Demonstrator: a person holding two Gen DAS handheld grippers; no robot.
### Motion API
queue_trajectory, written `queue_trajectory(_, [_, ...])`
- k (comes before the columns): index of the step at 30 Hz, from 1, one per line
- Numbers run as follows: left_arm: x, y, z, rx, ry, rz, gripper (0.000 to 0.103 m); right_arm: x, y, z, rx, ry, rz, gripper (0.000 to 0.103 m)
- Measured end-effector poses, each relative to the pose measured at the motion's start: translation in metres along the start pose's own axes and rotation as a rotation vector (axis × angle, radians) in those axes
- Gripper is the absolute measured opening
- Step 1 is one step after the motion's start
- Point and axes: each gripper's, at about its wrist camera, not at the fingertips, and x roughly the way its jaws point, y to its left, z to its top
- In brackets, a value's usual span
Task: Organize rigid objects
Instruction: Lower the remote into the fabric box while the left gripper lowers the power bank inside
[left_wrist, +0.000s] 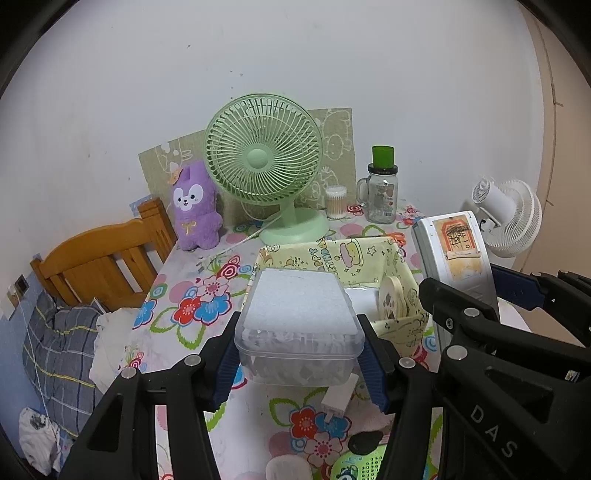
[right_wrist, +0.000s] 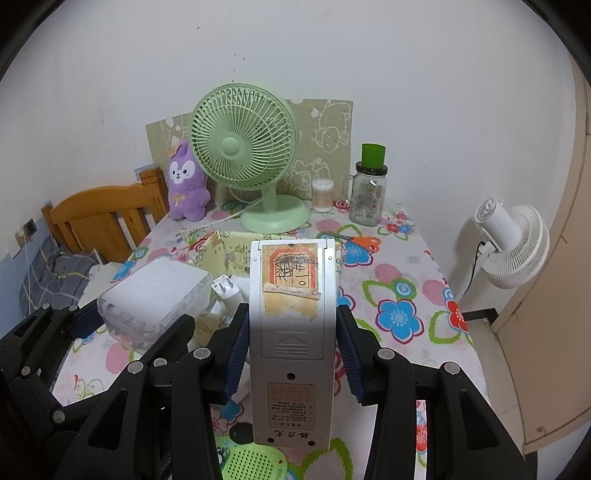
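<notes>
My left gripper (left_wrist: 299, 363) clamps a clear lidded plastic box (left_wrist: 298, 332), held left of the yellow patterned fabric bin (left_wrist: 369, 258). My right gripper (right_wrist: 291, 360) clamps a grey rectangular remote (right_wrist: 292, 332), raised over that bin's right side.

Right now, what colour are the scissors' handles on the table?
Orange; the scissors show best in the right wrist view.

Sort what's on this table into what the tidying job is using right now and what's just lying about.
In use:
left gripper holding the clear lidded box
right gripper holding the grey remote
yellow fabric bin

Lying about:
green fan
purple plush
glass jar
scissors
</notes>
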Motion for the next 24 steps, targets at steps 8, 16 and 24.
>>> queue_trajectory(8, [0.009, 0.002, 0.011, -0.010, 0.001, -0.007, 0.059, 0.010, -0.001, 0.013, -0.003, -0.007, -0.003, 0.048])
queue_trajectory(16, [0.026, 0.006, 0.025, -0.006, 0.000, -0.009, 0.059, 0.024, -0.001, 0.028, -0.009, -0.011, 0.000, 0.048])
queue_trajectory(24, [0.048, 0.012, 0.034, -0.029, 0.015, -0.031, 0.059, 0.044, 0.000, 0.038, -0.014, 0.002, -0.003, 0.048])
